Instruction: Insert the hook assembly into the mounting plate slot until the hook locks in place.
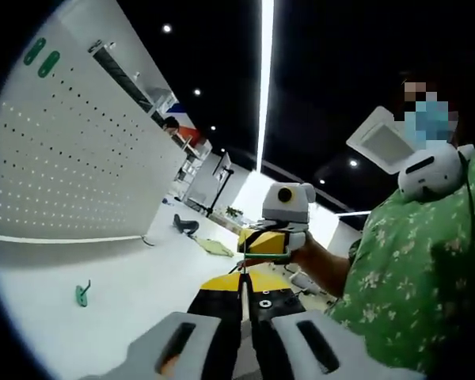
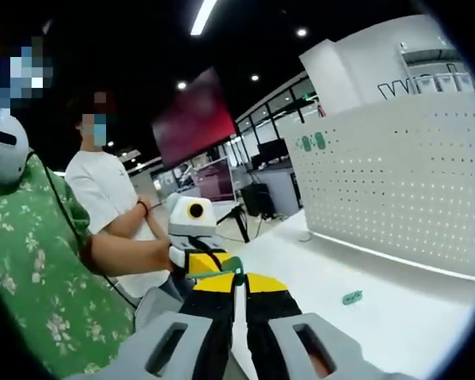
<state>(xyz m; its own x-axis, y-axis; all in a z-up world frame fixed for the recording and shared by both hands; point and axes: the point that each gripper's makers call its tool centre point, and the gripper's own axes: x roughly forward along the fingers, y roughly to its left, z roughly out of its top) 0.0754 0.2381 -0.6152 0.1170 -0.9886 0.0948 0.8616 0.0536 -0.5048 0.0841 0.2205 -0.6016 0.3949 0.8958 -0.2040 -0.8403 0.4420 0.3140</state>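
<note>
Both grippers' jaws pinch together on one thin green hook rod (image 1: 265, 255); a small green plastic hook (image 1: 81, 295) lies lower left on the white surface (image 1: 134, 293); right gripper view catches a white-shirted person (image 2: 111, 206).

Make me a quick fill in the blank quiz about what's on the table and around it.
The green hook lies on the ___ table.
The white board behind it is dotted with small ___.
The person's floral shirt is ___.
Missing words: white; holes; green.
</note>
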